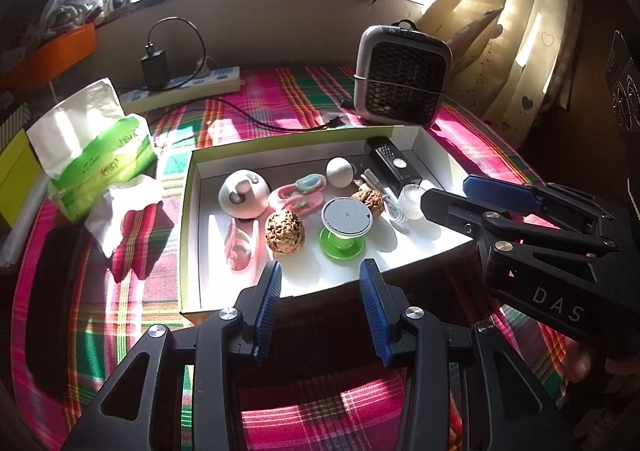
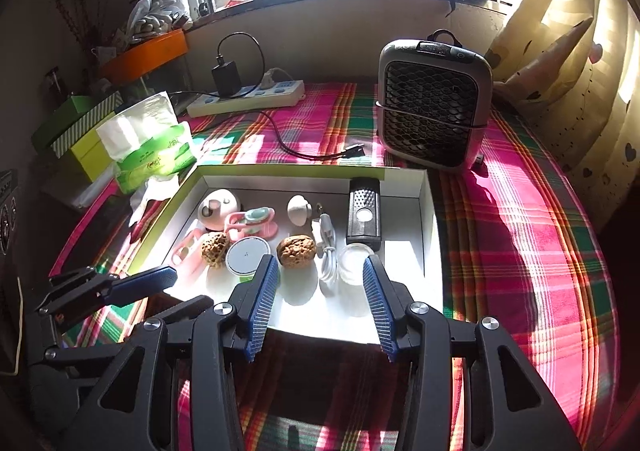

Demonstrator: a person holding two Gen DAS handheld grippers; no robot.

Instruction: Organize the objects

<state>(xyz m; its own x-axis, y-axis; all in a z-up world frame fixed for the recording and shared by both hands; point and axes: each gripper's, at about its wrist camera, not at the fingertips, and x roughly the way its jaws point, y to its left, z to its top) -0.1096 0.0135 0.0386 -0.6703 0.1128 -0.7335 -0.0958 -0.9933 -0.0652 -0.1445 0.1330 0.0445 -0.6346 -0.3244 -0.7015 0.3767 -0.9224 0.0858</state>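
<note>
Well, risks first: the white box is crowded, so anything I reach for has neighbours touching or just beside it.
Knock-over risk: the grey-topped disc on its green stand sits at lower centre of the left view, just beside one walnut; a pad coming down between them could tip the stand or set the nut rolling.
Tangle risk: the white cable lies between the second walnut and the clear jar in the right view; a pad could snag it and drag both.
Collision risk: my two claws hang close over the near rim, so they could clash if both dive in.
Glare: sun washes out the box floor, so small edges are hard to judge.
Left claw: released, pads partly apart, gripping nothing, hanging above the near rim at lower centre.
Right claw: also released, pads moderately apart, empty, touching nothing; the jar and second walnut show just beyond its tips.
Task things: all inside the box at mid-frame, including the pink pieces, egg-shaped object and black device towards the far wall.
Judgement: nothing outside the box looks left to gather, apart from the tissue pack at left.
</note>
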